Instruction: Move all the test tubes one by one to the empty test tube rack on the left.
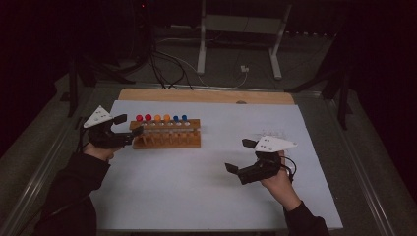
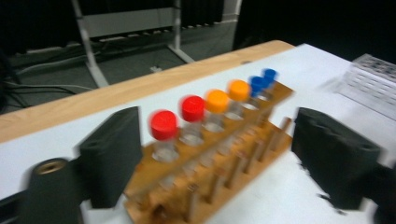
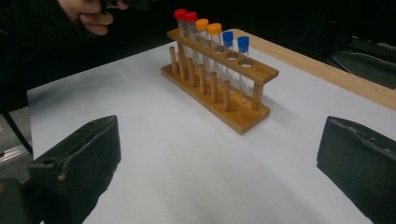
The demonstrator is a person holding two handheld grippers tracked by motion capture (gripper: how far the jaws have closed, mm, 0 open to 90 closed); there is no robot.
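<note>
A wooden tube rack stands on the white sheet at the back left, holding capped tubes in a row: two red, two orange, two blue. My left gripper hovers open at the rack's left end. In the left gripper view its jaws stand wide on either side of the rack, with the nearest red-capped tube between them in the picture and no pad pressing on anything. My right gripper is held open over bare sheet at the right, well apart from the rack, with nothing between its jaws.
The white sheet covers most of the table, with a wooden edge along the far side. A clear plastic tray lies right of the rack. Beyond the table stand a white frame and floor cables.
</note>
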